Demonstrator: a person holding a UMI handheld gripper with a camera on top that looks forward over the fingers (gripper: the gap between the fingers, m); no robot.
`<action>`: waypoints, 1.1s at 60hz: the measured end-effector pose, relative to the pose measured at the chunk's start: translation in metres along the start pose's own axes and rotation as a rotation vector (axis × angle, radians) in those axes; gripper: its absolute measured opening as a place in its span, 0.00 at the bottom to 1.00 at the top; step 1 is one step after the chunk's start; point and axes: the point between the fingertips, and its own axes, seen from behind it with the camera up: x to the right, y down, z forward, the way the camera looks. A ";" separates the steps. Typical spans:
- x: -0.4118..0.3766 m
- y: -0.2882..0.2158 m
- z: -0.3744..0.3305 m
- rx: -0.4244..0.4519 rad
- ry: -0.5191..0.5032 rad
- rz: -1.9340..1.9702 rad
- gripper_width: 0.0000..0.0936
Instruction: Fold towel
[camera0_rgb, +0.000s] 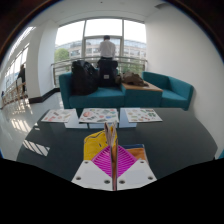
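Small patterned cloth towel (116, 140), yellow, pink and white, pinched upright between the pink pads of the two-finger gripper (116, 160), clenched on its gathered folds above a dark flat tabletop (50, 150). Beyond: three flat printed sheets (98, 116), a teal cushioned sofa (125, 92), a standing person (106, 50) at bright windows.

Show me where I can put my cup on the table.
Bare dark table lies left and right of the gripper, short of the papers. The far edge is crowded with papers; the yellow towel sits at the fingers.
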 end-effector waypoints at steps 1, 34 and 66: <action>0.016 0.004 0.001 -0.010 0.013 0.004 0.03; 0.093 0.001 -0.021 0.045 0.057 0.047 0.87; -0.049 -0.002 -0.187 0.114 -0.143 0.014 0.88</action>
